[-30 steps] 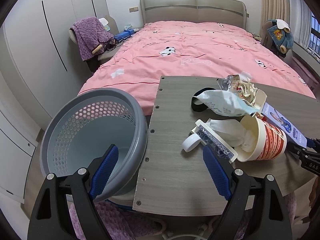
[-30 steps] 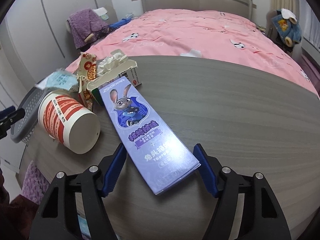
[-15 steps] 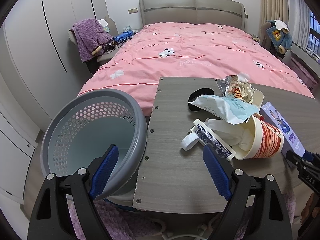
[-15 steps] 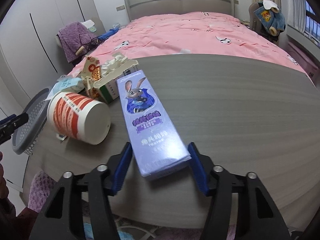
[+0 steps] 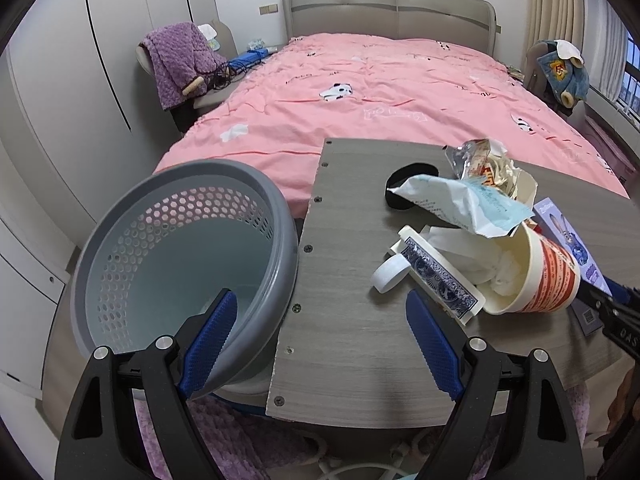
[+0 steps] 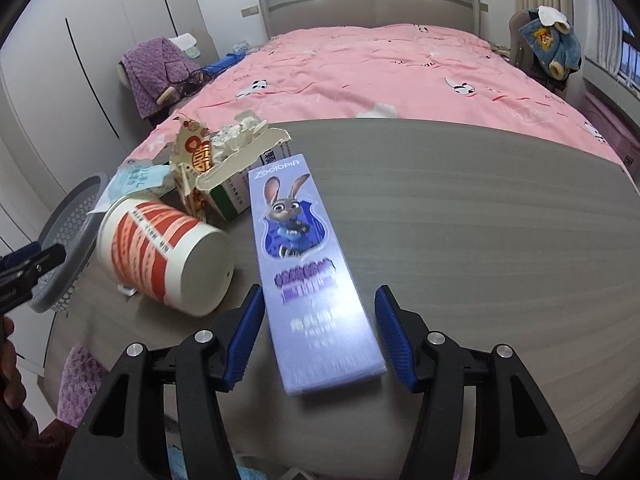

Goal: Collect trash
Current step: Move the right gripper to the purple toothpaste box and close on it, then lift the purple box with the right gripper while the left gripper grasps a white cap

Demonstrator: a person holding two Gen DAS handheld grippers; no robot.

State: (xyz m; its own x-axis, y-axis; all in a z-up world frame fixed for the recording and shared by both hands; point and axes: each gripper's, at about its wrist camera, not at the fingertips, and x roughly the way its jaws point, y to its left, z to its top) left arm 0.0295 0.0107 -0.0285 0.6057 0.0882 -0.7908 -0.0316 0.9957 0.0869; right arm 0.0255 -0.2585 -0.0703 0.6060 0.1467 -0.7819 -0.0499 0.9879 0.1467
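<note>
Right wrist view: the right hand-held gripper (image 6: 318, 338) stands spread, its blue pads either side of the near end of the purple toothpaste box (image 6: 310, 280), which lies flat on the counter (image 6: 480, 240); whether a pad touches the box I cannot tell, but the jaws are not pressed onto it; just left of the box a red-and-white paper cup (image 6: 164, 256) lies on its side, and behind it stand a torn carton (image 6: 228, 180) stuffed with tissue and a crumpled blue-white wrapper (image 6: 136, 182).

In the left wrist view the left hand-held gripper (image 5: 320, 340) is also spread and holds nothing, hanging over the counter's edge between the grey basket (image 5: 120, 220) and the heap; a white cap (image 5: 390, 276), a patterned small box (image 5: 440, 284) and a black band (image 5: 412, 170) lie there too.

The basket's visible inside shows no rubbish, so I judge the collecting barely begun: every piece seen lies on the counter, with the toothpaste box likely the first to go.
</note>
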